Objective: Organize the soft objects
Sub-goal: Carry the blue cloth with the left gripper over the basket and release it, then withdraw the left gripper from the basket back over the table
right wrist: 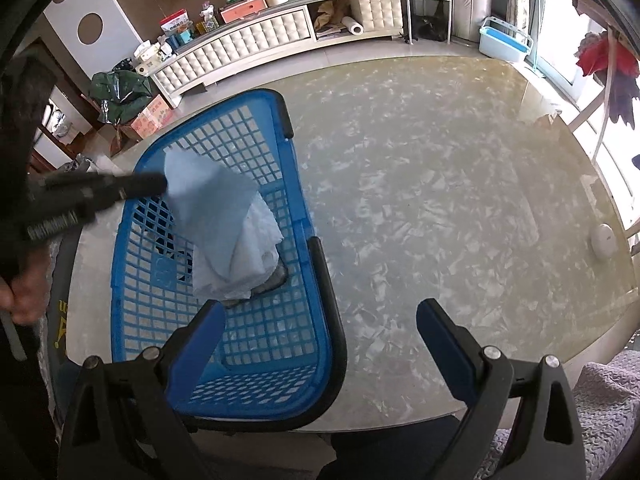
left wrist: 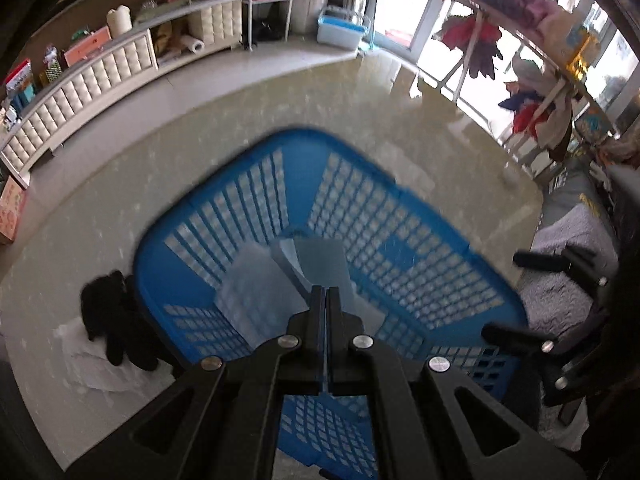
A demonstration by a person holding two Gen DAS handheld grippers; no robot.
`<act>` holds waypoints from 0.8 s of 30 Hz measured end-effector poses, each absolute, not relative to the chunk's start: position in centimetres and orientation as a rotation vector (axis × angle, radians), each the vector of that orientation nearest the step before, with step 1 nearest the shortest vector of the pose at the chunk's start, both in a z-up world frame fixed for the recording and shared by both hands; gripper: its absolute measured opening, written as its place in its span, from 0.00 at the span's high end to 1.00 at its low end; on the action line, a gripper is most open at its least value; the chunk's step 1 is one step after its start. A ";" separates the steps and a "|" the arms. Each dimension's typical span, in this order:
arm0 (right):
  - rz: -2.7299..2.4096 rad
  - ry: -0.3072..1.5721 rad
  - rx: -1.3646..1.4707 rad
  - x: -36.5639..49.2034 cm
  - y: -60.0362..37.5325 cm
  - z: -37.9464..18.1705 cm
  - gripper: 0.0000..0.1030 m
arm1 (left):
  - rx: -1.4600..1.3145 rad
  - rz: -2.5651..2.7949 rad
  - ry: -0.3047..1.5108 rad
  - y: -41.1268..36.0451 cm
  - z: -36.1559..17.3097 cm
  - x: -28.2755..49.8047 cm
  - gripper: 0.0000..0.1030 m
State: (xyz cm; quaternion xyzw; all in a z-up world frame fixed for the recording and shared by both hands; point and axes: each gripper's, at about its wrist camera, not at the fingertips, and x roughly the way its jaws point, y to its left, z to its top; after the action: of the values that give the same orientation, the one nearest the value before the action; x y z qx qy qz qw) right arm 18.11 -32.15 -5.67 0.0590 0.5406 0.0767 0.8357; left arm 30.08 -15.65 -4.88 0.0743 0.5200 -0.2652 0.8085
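Note:
A blue plastic basket [left wrist: 400,216] [right wrist: 168,320] stands on the marble table. My left gripper [left wrist: 324,292] is shut on a pale blue cloth [left wrist: 316,260] and holds it over the basket. In the right wrist view the left gripper [right wrist: 162,184] comes in from the left and the cloth [right wrist: 216,204] hangs down onto a white towel [right wrist: 256,248] inside the basket. My right gripper [right wrist: 320,332] is open and empty, above the basket's near right rim. A black soft item [left wrist: 112,312] lies on a white cloth [left wrist: 88,360] left of the basket.
The marble table [right wrist: 440,200] stretches to the right, with a small white round object [right wrist: 603,240] near its far right edge. A grey textured fabric [left wrist: 560,276] lies off the table's right side. A white cabinet [right wrist: 260,44] runs along the back wall.

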 end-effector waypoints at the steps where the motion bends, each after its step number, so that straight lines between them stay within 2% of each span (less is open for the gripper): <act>1: 0.163 1.146 0.126 18.2 -32.3 -5.8 0.06 | 0.165 -0.571 1.124 -15.8 -5.5 29.8 1.00; 11: 0.171 1.162 0.121 18.5 -31.7 -6.0 0.06 | 0.204 -0.578 1.192 -16.7 -8.5 29.6 0.99; 12: 0.169 1.163 0.122 18.5 -31.8 -6.0 0.06 | 0.199 -0.580 1.195 -16.7 -8.7 29.6 0.95; 16: 0.165 1.168 0.121 18.6 -31.8 -6.1 0.06 | 0.197 -0.576 1.195 -16.7 -8.6 29.6 0.69; 20: 0.165 1.169 0.117 18.5 -31.5 -6.0 0.06 | 0.195 -0.578 1.161 -16.4 -7.8 29.2 0.55; 22: 0.164 1.169 0.115 18.4 -31.4 -5.9 0.06 | 0.195 -0.576 1.142 -16.3 -7.3 29.1 0.40; 24: 0.164 1.165 0.109 18.3 -31.1 -5.6 0.06 | 0.198 -0.568 1.119 -15.9 -6.7 28.8 0.34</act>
State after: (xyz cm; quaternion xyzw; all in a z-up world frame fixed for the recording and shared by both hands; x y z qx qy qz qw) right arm 18.30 -31.08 -5.62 0.0514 0.5493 0.0773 0.8304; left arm 28.85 -15.85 -6.65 0.0924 0.5224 -0.2655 0.8050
